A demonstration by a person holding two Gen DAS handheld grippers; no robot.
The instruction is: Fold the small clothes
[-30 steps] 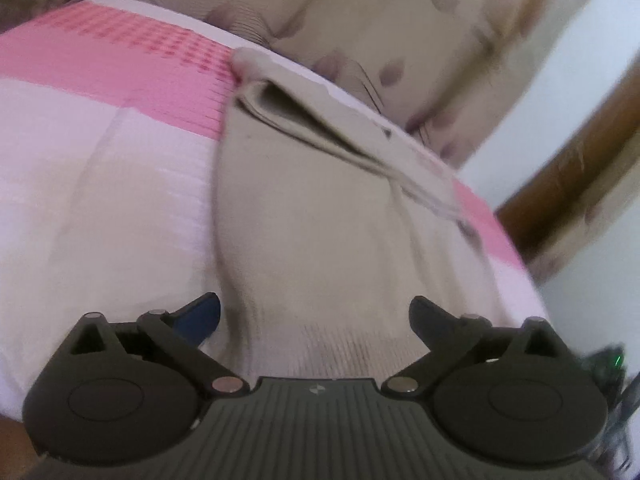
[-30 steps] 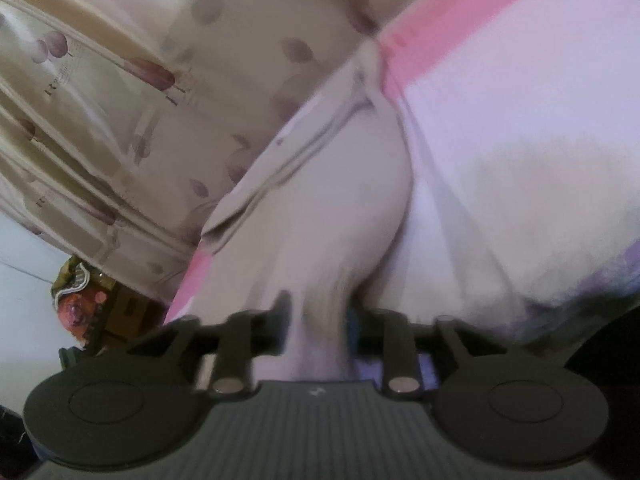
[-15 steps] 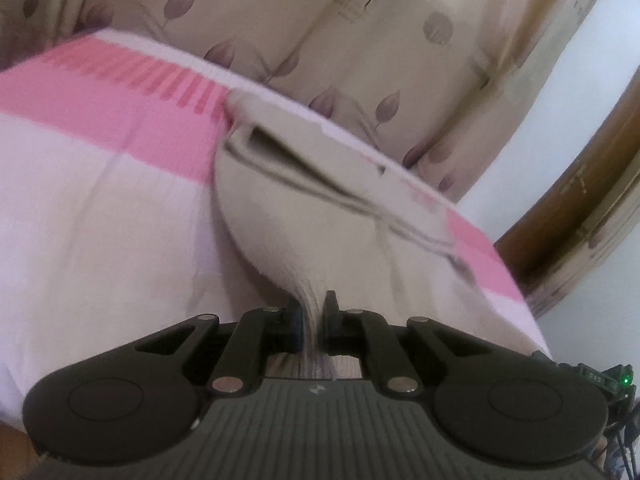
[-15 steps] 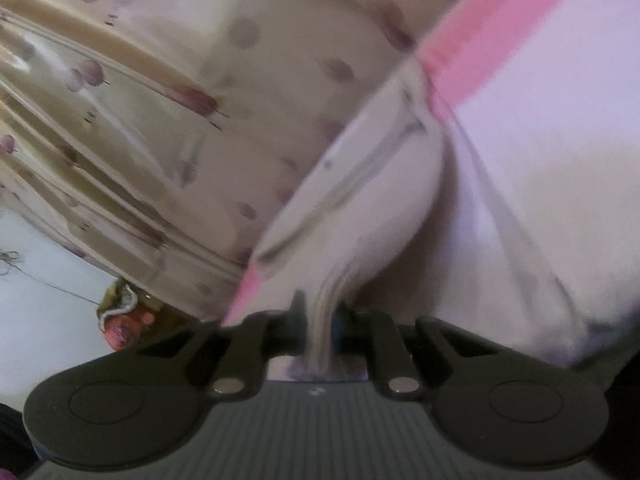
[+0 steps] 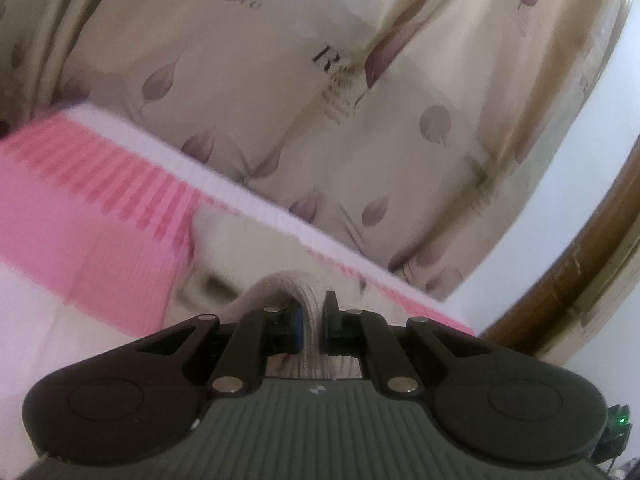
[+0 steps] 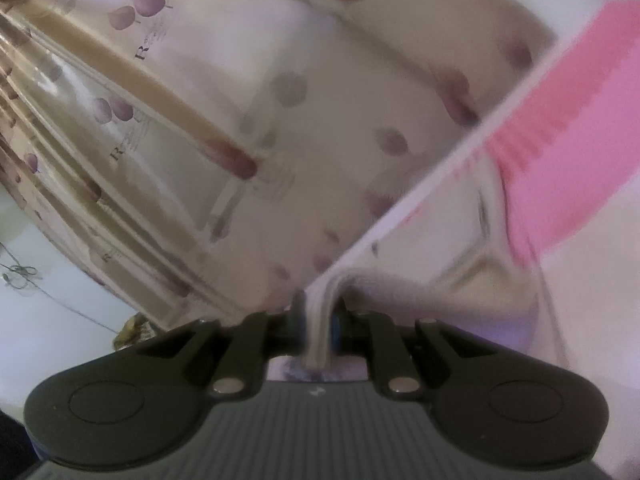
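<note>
A small beige knit garment (image 5: pixel 240 264) lies on a bed with a pink and white cover (image 5: pixel 80 216). My left gripper (image 5: pixel 311 320) is shut on the garment's ribbed hem, which bunches up between the fingers. My right gripper (image 6: pixel 318 312) is shut on another edge of the same garment (image 6: pixel 452 252), the cloth pinched in folds between the fingers. Both hold the hem lifted toward the far edge of the bed. Most of the garment is hidden below the grippers.
A beige curtain with leaf prints (image 5: pixel 320 100) hangs right behind the bed's far edge (image 5: pixel 256 200). A brown wooden frame (image 5: pixel 592 256) and white wall stand at the right. In the right wrist view the curtain (image 6: pixel 200 120) fills the left.
My left gripper closed on the hem from open. Both grippers then lifted and carried the hem forward toward the bed's far edge, so the garment now looks much shorter.
</note>
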